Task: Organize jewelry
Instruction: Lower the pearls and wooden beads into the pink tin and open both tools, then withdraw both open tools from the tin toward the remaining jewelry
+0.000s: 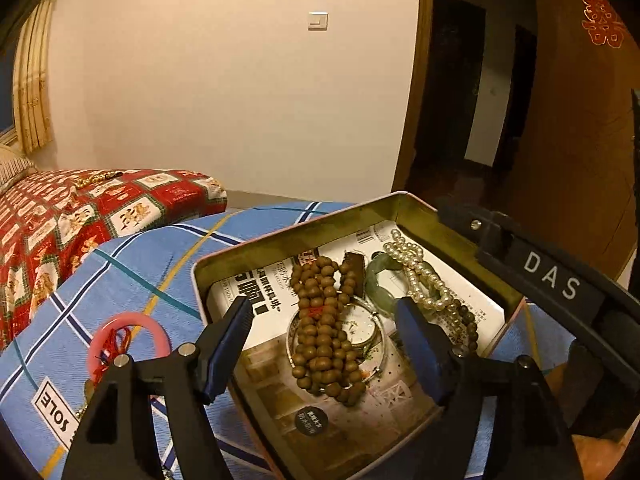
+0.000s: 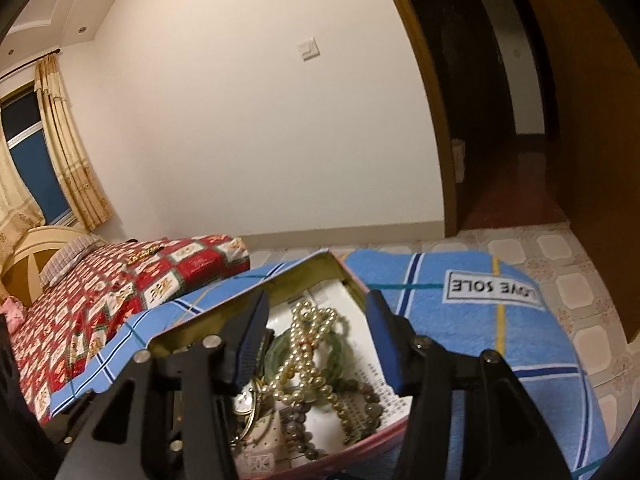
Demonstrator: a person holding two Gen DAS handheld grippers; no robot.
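An open metal tin (image 1: pixel 280 236) sits on a blue plaid blanket (image 1: pixel 132 272) and holds brown wooden beads (image 1: pixel 324 320), a pearl necklace (image 1: pixel 420 276), a green jade bangle (image 1: pixel 380 280), a watch (image 1: pixel 366 326) and a dark bead bracelet (image 1: pixel 468 324). My left gripper (image 1: pixel 326 308) is open and empty, just above the wooden beads. A pink bangle (image 1: pixel 132 336) with red thread lies on the blanket left of the tin. My right gripper (image 2: pixel 316 336) is open and empty over the pearl necklace (image 2: pixel 308 344) and the jade bangle (image 2: pixel 280 350); its black body (image 1: pixel 552 276) crosses the left wrist view.
A red patterned quilt (image 1: pixel 60 216) covers the bed on the left, with a gold-coloured chain (image 1: pixel 96 178) lying on it. A dark doorway (image 2: pixel 500 120) opens on the right. Tiled floor (image 2: pixel 572 284) lies beyond the blanket's edge.
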